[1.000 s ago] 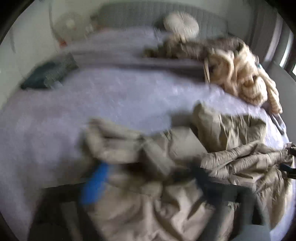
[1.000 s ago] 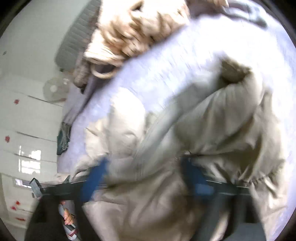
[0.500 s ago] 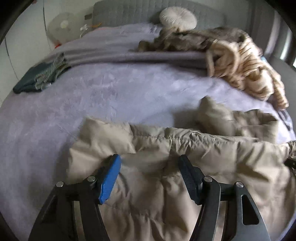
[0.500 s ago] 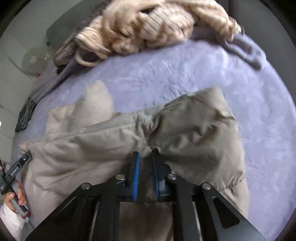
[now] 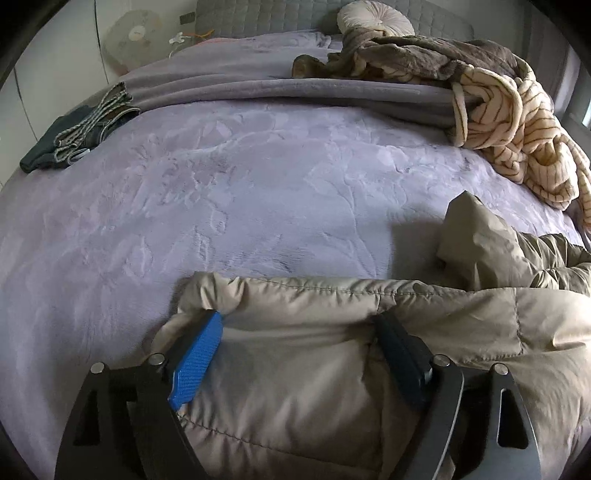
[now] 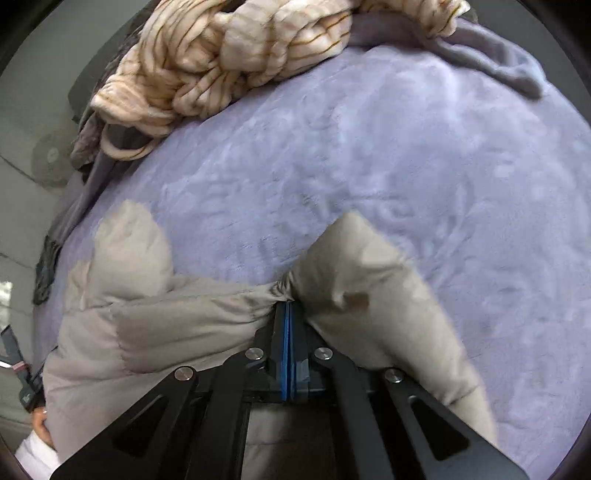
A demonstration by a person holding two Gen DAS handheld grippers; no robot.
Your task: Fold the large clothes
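Note:
A beige puffer jacket point(image 5: 332, 350) lies on the lilac bed cover point(image 5: 240, 184) at the near edge. My left gripper point(image 5: 299, 325) is open, its blue pads resting on the jacket's folded edge near its left corner. In the right wrist view the same jacket point(image 6: 177, 317) spreads left and right. My right gripper point(image 6: 288, 306) is shut on a pinched ridge of the jacket fabric. One sleeve point(image 6: 133, 240) sticks up at the left.
A cream striped blanket point(image 5: 517, 122) and a brown fleece point(image 5: 406, 55) are heaped at the back right. Folded dark clothes point(image 5: 74, 136) lie at the left edge. A grey headboard point(image 5: 295, 14), a round cushion point(image 5: 373, 18) and a fan point(image 5: 133, 37) stand behind.
The jacket was in the air and blurred; now it lies flat on the bed. My right gripper has closed tight on the fabric. My left gripper stays open on the edge.

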